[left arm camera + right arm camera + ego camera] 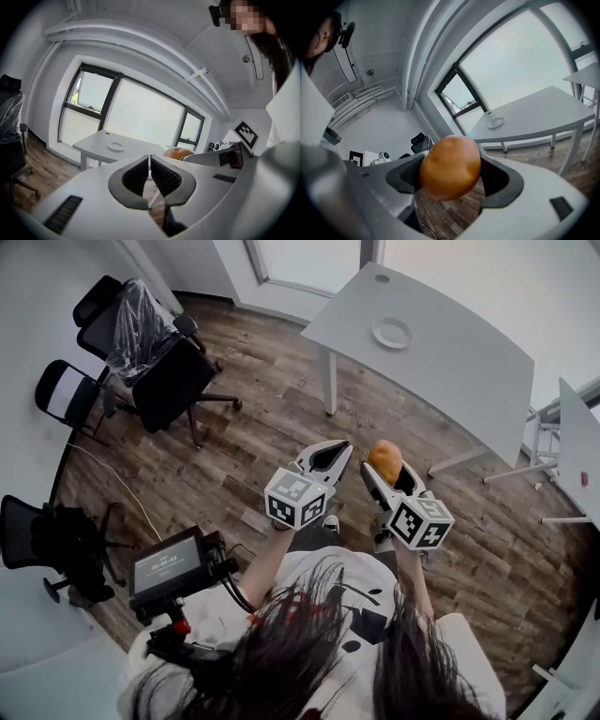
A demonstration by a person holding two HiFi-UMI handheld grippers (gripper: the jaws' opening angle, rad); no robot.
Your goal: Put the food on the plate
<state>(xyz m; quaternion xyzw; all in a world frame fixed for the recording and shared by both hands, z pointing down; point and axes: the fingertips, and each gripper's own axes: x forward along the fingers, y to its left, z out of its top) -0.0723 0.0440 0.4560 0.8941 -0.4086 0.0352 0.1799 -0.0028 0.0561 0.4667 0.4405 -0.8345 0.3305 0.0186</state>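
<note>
floor: wood planks [272, 390], open stretch between the person and the desk.
desk: white [441, 362], ahead and slightly right in the head view, in front of the windows; only the plate and a small round cap near the far edge on it.
chairs: black office chairs [159, 362], far left, one under plastic wrap; not in the path.
left gripper: [336, 454] held out level beside the right one; fingers together, tips touching, nothing between them in the left gripper view.
right gripper: [389, 471] held in the air over the floor, fingers clamped on the food, one pad on each flank.
plate: small, white, round [391, 333], empty, upright on the desk near its far side; seen ahead in both gripper views.
food: orange-brown, smooth, egg-shaped lump [450, 166], could be a bread roll or potato, cannot tell which; it is off the plate, carried in the right fingers, sticking out past the tips.
key relation: plate lies straight ahead of the food and well apart, across the floor, almost in line with the right gripper; right side is the nearer and the loaded one.
long axis: seems to run along the fingers, so the grip is across the narrow way.
step (judgement): carry phase; needs a walk to the desk, then a reach over its near edge, lower, let go above the plate's middle.
risk (judgement): round shape may roll off the shallow rim if dropped high.
</note>
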